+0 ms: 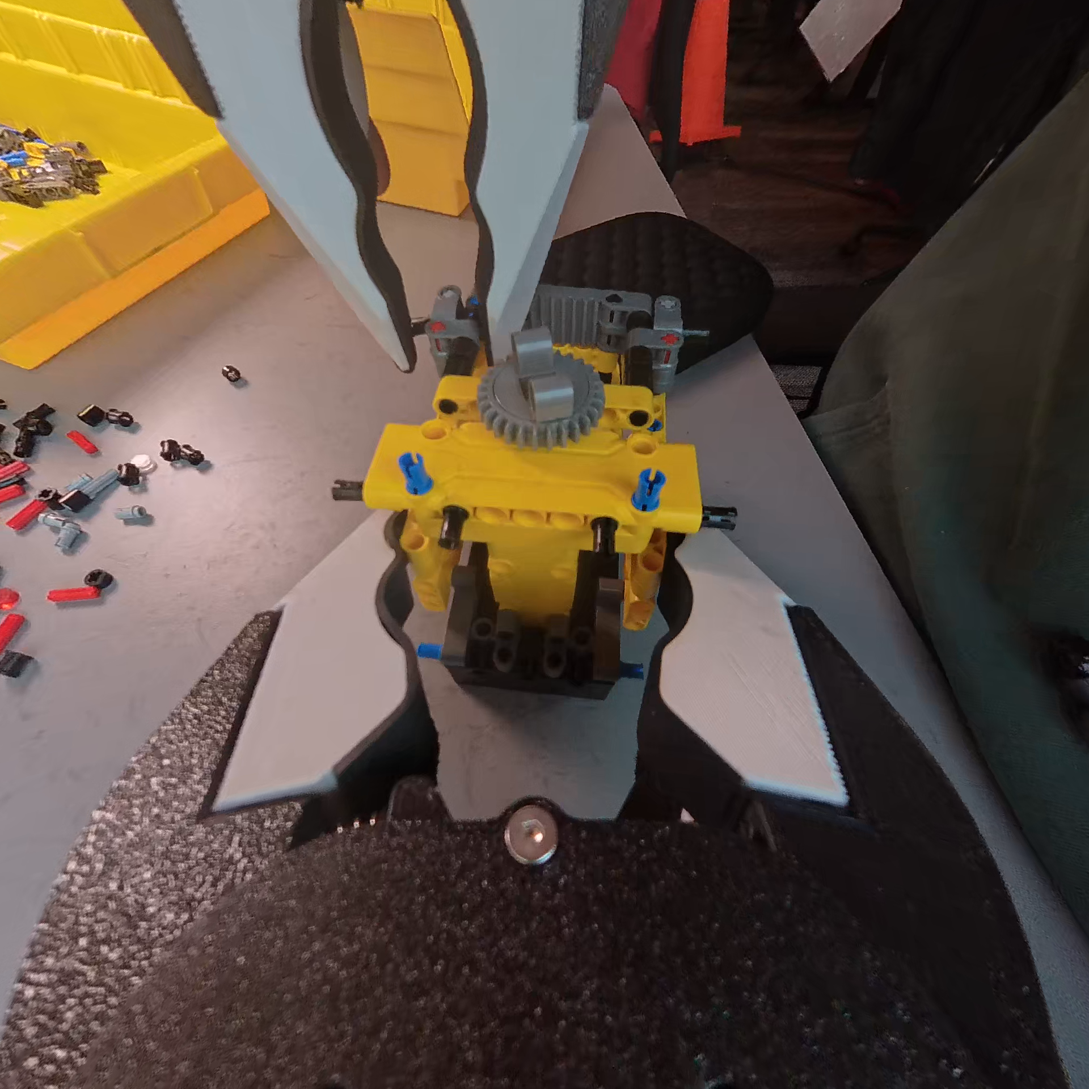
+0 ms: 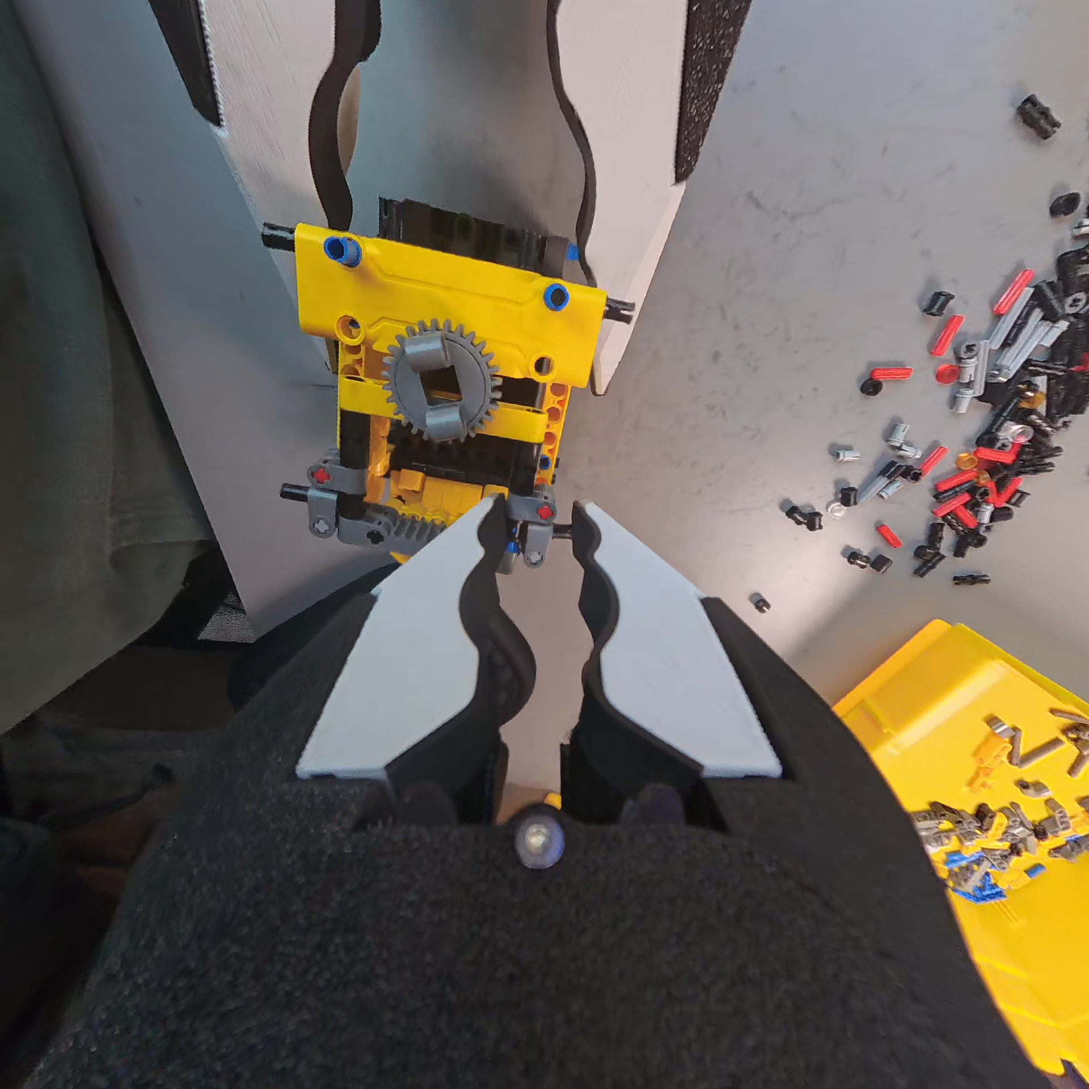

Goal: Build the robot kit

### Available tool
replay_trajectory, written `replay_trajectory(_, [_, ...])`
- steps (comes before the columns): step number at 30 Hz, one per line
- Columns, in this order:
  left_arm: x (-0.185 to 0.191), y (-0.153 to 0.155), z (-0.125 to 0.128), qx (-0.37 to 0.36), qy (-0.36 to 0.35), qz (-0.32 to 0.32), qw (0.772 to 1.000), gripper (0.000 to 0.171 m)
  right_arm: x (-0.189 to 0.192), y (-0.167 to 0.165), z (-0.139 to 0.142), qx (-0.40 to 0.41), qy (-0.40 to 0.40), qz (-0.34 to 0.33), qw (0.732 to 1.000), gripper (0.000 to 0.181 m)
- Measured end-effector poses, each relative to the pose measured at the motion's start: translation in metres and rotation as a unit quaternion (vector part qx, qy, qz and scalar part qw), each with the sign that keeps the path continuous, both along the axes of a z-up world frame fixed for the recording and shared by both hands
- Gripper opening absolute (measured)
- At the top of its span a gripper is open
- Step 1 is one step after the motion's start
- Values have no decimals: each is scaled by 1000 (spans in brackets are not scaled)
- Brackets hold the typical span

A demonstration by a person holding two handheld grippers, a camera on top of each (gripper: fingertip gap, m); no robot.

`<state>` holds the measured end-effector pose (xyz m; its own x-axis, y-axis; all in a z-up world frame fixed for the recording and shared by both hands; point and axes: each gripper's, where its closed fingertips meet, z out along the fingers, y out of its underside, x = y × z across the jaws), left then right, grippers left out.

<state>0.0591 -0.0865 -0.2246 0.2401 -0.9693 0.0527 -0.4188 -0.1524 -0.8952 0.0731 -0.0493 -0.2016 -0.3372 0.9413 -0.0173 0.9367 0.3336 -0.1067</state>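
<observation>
A yellow building-block model [image 1: 530, 477] with a grey gear [image 1: 542, 406] on top stands on the grey table. My left gripper [image 1: 542, 566] is shut on its lower yellow and black body, one finger on each side. In the right wrist view the model [image 2: 448, 289] sits between the left gripper's fingers [image 2: 624, 236], which come in from above. My right gripper [image 2: 536, 510] is nearly closed around a grey corner connector [image 2: 533, 521] with a black pin [image 2: 563, 527] sticking out; the pin end touches one pad. The right gripper also shows in the left wrist view [image 1: 451, 353], at the model's far left corner.
Loose red, black and grey pieces [image 1: 71, 483] [image 2: 972, 459] lie scattered on the table. Yellow bins [image 1: 118, 236] [image 2: 972, 884] hold more small parts. The table edge runs close beside the model, with a black chair seat [image 1: 666, 259] and grey-green cloth [image 1: 972, 471] beyond it.
</observation>
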Motion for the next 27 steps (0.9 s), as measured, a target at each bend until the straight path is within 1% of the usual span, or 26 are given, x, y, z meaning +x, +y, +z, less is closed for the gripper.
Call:
replay_trajectory(3, [-2,1,1,-10,-4,5,1000,85,-2,3,3,17,12,2,1000,21])
replay_trajectory(4, [-3,1,0,-1,3,6,1000,84,-2,2,6,23,22,1,999,23])
replay_trajectory(6, [-2,-1,-1,18,17,7,1000,85,-4,-3,22,22,57,-2,998,24])
replay_trajectory(8, [-2,-2,-1,13,16,9,1000,85,-8,-20,45,-5,98,-7,995,24])
replay_trajectory(9, [-2,-1,-1,12,17,10,1000,85,-6,-31,52,-21,102,-6,995,24])
replay_trajectory(10, [-2,-1,-2,11,17,12,1000,85,-1,-43,51,-31,91,1,995,25])
replay_trajectory(12, [-2,-1,-2,11,19,16,1000,85,8,-55,37,-20,59,15,998,26])
replay_trajectory(15, [-3,-1,-2,15,23,23,999,85,14,-56,18,-5,30,2,1000,23])
replay_trajectory(18, [-4,-3,-2,23,29,28,999,85,14,-64,16,-28,18,-2,999,14])
replay_trajectory(27, [-4,-5,-3,22,26,26,999,85,15,-66,14,-52,-23,-19,998,12])
